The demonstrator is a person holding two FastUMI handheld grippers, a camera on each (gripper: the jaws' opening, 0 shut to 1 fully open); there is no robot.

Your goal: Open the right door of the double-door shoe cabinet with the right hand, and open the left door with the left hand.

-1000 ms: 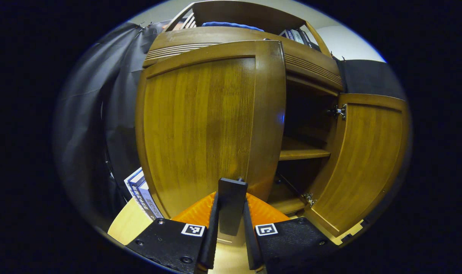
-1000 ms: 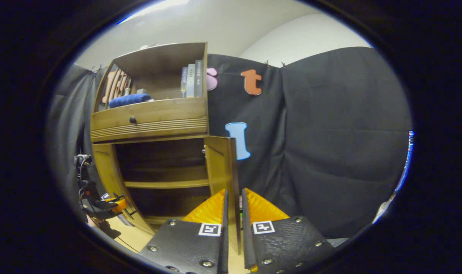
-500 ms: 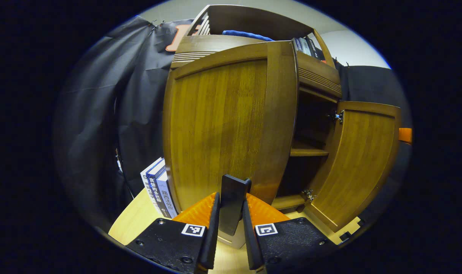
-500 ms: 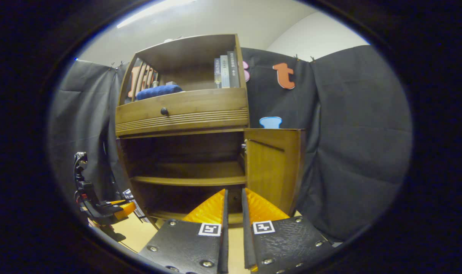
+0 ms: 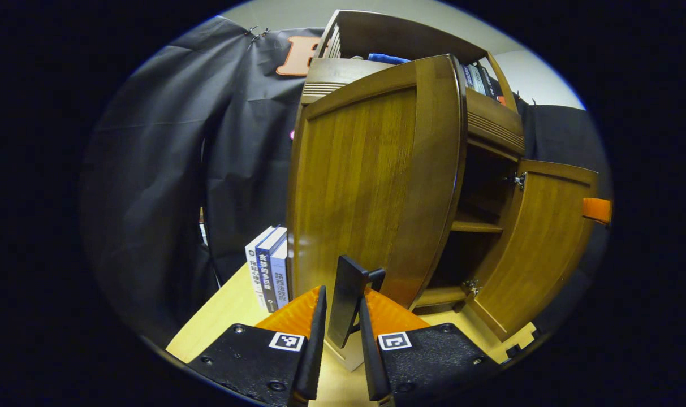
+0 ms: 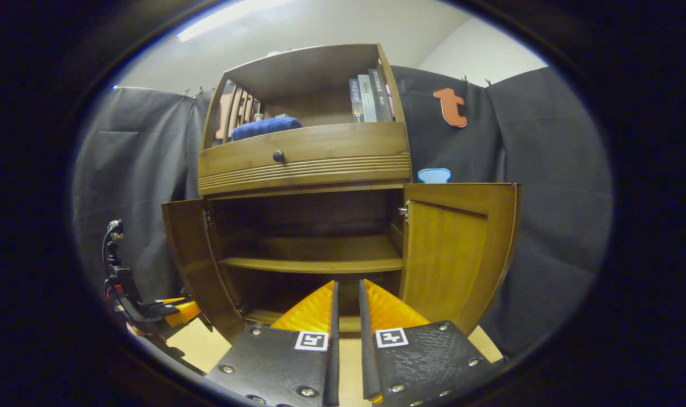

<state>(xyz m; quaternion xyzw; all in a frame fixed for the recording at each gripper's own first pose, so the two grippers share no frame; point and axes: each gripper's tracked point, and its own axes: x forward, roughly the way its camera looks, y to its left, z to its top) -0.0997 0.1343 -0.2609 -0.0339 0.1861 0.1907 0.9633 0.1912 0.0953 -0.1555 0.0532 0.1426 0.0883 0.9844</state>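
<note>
The wooden shoe cabinet (image 6: 303, 164) stands with both doors swung out. In the left gripper view the left door (image 5: 365, 186) rises close in front, and its dark flat handle (image 5: 347, 294) sits between my left gripper's (image 5: 341, 308) fingers, which press on it from both sides. The right door (image 5: 540, 249) hangs open farther right. In the right gripper view the left door (image 6: 190, 254) and right door (image 6: 456, 254) flank the dark inside with its shelf (image 6: 314, 263). My right gripper (image 6: 346, 294) is shut with nothing in it, back from the cabinet. The left gripper (image 6: 162, 311) shows at the lower left.
Several books (image 5: 269, 271) stand against the cabinet's left side on the light wooden floor (image 5: 229, 316). The open top shelf holds books (image 6: 368, 99) and a blue cloth (image 6: 263, 127). A drawer with a round knob (image 6: 278, 156) sits above the doors. Black cloth walls surround the cabinet.
The left door has swung farther open with my left gripper on its handle. My right gripper has come off the right door's edge and turned to face the cabinet front.
</note>
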